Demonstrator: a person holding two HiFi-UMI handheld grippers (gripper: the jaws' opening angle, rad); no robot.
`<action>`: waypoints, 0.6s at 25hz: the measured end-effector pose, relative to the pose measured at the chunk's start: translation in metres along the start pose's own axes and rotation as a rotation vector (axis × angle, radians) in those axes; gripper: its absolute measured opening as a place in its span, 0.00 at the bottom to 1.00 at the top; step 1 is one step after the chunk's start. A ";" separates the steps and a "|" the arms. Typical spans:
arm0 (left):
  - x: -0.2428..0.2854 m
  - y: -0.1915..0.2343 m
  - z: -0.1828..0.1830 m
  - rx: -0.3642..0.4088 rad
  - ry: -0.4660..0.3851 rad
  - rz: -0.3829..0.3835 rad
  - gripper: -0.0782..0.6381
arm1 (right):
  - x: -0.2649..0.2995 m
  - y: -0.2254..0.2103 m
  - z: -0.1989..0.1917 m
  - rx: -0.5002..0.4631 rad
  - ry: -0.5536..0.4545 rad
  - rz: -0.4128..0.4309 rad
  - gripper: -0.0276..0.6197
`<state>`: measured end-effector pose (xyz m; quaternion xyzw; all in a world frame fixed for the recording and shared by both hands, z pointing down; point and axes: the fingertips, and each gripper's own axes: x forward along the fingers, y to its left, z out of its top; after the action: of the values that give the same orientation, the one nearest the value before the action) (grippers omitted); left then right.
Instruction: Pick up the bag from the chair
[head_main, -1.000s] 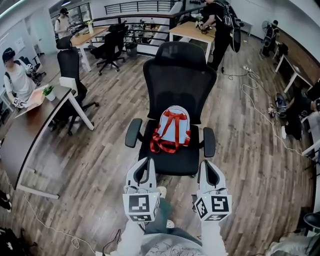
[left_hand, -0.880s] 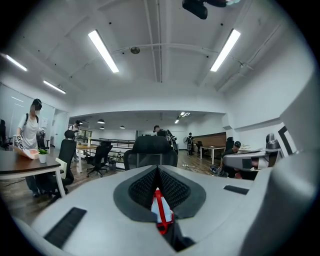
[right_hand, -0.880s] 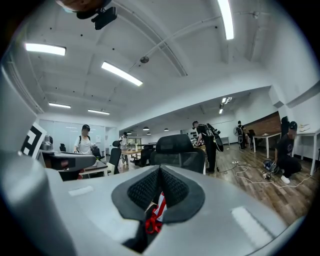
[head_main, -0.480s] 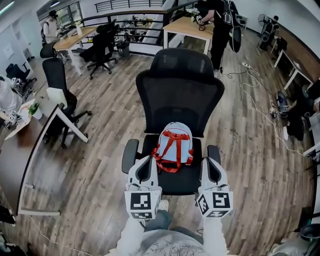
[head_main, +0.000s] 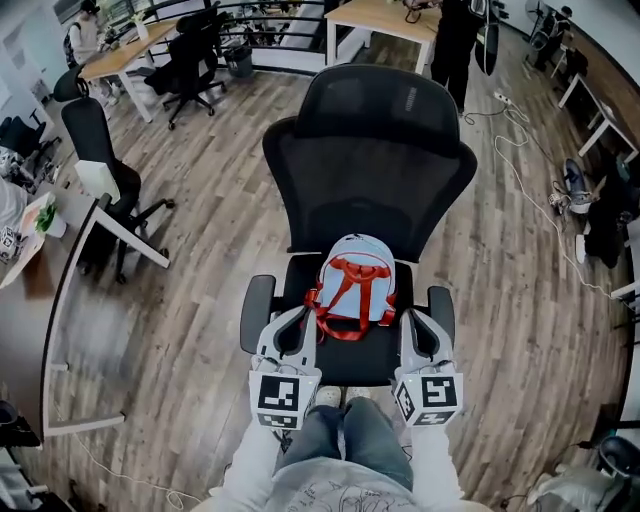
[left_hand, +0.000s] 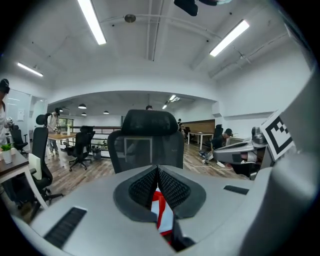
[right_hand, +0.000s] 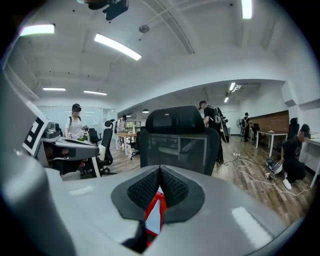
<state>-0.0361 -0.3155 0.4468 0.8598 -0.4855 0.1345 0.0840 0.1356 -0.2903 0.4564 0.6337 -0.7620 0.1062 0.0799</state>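
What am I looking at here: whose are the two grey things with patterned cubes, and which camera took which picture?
There is no robot here. A person holds a hand-held claw in each hand. The head view comes from a camera on the person's head, looking steeply down. At its bottom you see the left claw and the right claw, each with a marker cube that is part of it. The left and right gripper views come from cameras riding on the claws, looking along their jaws. In both, the jaws are closed together with nothing gripped.

In front stands a black office chair. A light blue bag with red straps sits on its seat, leaning against the backrest. The claws point toward it from either side of the seat's front, but neither holds it.
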 end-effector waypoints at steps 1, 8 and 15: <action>0.007 0.001 -0.008 -0.001 0.017 -0.010 0.12 | 0.007 -0.002 -0.009 -0.005 0.019 0.010 0.06; 0.056 0.007 -0.073 -0.063 0.098 -0.083 0.12 | 0.055 -0.006 -0.080 0.024 0.148 0.111 0.14; 0.114 -0.007 -0.150 -0.049 0.180 -0.201 0.27 | 0.101 -0.015 -0.153 0.016 0.245 0.220 0.19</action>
<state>0.0033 -0.3632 0.6243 0.8863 -0.3905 0.1899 0.1612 0.1299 -0.3483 0.6303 0.5294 -0.8106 0.1967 0.1550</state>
